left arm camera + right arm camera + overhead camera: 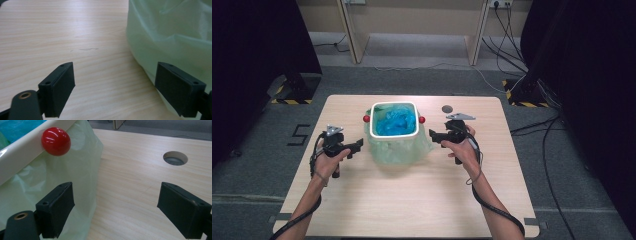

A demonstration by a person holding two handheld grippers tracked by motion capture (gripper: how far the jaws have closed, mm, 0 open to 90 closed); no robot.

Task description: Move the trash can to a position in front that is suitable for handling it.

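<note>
While both tongs [358, 145] [433, 134] gape apart, the bagged bin [394, 131] stands between them.

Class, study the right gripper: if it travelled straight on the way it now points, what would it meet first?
Most likely the pale green bag draped over the white bin: the open right gripper points at the bin's side, just below a red knob. Depth is uncertain.

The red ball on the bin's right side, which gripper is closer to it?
Right. The right gripper sits just beside and below the red ball, jaws open. The left gripper is across the bin, by the green bag.
</note>
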